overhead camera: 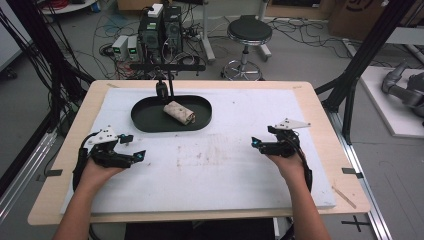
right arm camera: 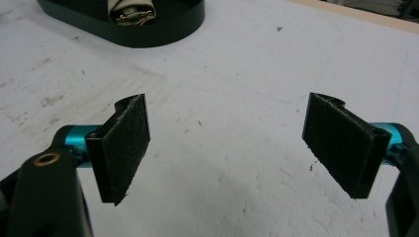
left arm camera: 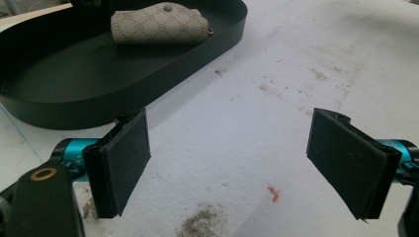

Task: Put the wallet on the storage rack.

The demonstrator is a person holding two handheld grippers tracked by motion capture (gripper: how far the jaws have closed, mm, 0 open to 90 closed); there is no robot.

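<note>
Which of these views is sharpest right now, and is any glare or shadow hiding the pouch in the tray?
High view: soft and low in detail, lit evenly, pouch plain in the tray. Left gripper view: sharp, pouch pattern clear, no glare. Right gripper view: jaws sharp, the pouch cut off at the top edge.

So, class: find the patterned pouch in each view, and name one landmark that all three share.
High view: the patterned pouch lies upper centre, inside the tray.
Left gripper view: top left, lengthwise.
Right gripper view: top left, end-on, cut by the frame edge.
Shared landmark: the black oval tray.
</note>
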